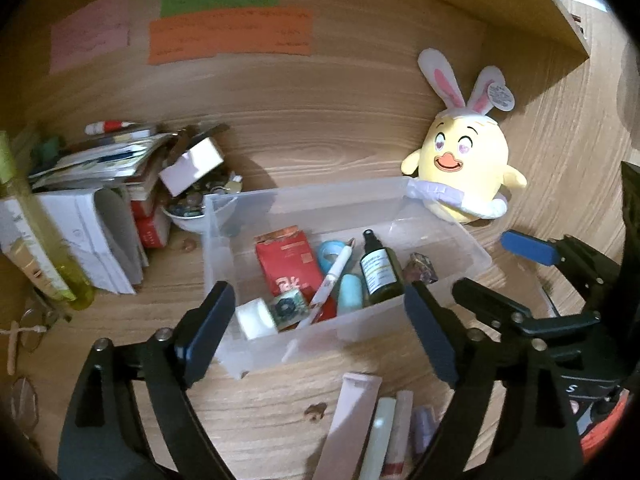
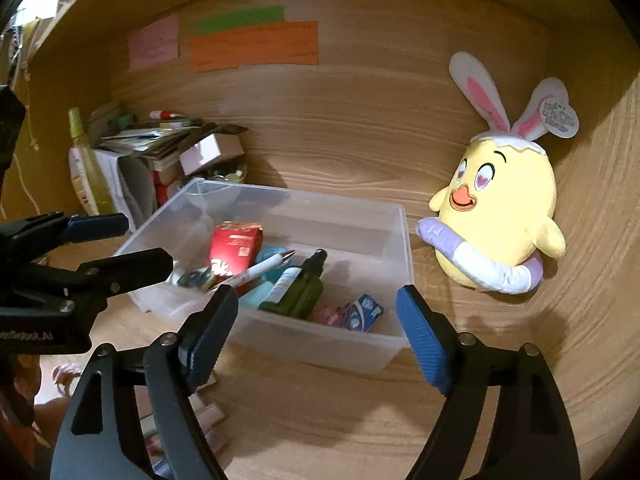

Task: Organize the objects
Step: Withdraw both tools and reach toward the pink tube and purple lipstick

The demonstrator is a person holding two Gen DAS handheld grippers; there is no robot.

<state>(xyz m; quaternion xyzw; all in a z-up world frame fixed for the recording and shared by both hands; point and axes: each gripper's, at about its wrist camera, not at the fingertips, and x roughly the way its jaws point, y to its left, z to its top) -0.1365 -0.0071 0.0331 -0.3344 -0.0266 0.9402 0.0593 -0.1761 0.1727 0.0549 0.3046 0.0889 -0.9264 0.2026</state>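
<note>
Wooden desk (image 1: 280, 408) carries the clear bin (image 1: 304, 344) mid-frame. Left gripper (image 1: 320, 332) and right gripper (image 2: 318, 332) gape, empty. Only the left view shows tubes (image 1: 360, 420) bottom centre.

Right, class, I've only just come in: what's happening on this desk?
A person is tidying a wooden desk with a claw in each hand. Both the left claw and the right claw are open and empty, hovering in front of a clear bin. In the bin lie a red packet, a pen and a green bottle. A few tubes wait on the desk outside it. A plush chick stands beside the bin.
</note>
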